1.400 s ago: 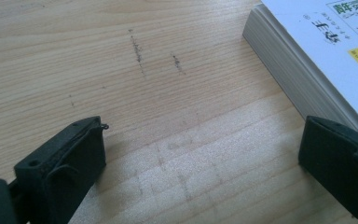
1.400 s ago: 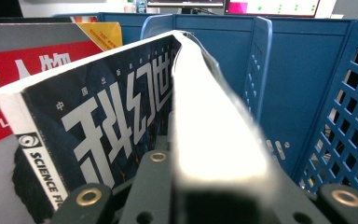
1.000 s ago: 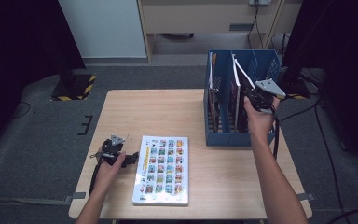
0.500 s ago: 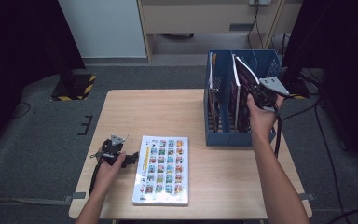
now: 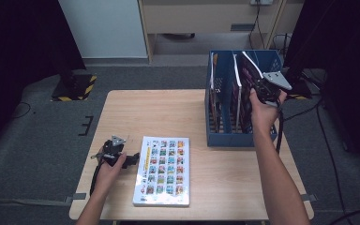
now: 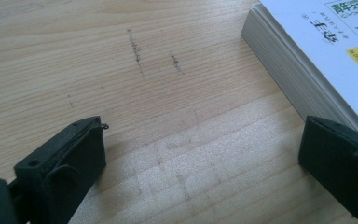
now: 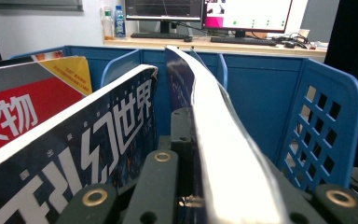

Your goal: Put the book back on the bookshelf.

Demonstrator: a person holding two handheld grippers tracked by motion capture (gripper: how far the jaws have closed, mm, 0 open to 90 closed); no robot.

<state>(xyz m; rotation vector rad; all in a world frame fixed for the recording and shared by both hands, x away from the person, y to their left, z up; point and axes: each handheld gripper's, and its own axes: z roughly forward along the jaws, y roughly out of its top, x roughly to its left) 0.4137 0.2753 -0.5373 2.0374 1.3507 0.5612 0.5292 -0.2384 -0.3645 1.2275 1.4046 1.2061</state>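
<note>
A thin, glossy magazine (image 5: 246,79) is standing tilted in the right compartment of the blue plastic file rack (image 5: 225,139) at the upper right of the high view, its white edge bowing in a soft curve; in the right gripper view that same sheet (image 7: 223,154) is sweeping up the centre of the frame, with a dark cover printed in large white characters (image 7: 88,158) leaning at its left and the rack's perforated blue wall at its right. The right gripper (image 5: 261,90) is reaching over the rack from an outstretched forearm, its jaws pinching narrowly on the magazine's top edge. Lower down, a thick white book (image 5: 163,169) with a grid of small colourful pictures is lying flat on the pale wood-grain table (image 5: 154,112). At the lower left, the left gripper (image 5: 122,158) is resting low on the tabletop just beside the book, its blocky black jaws standing wide apart with bare wood between them in the left gripper view, the book's page edge (image 6: 289,74) near the right jaw.
</note>
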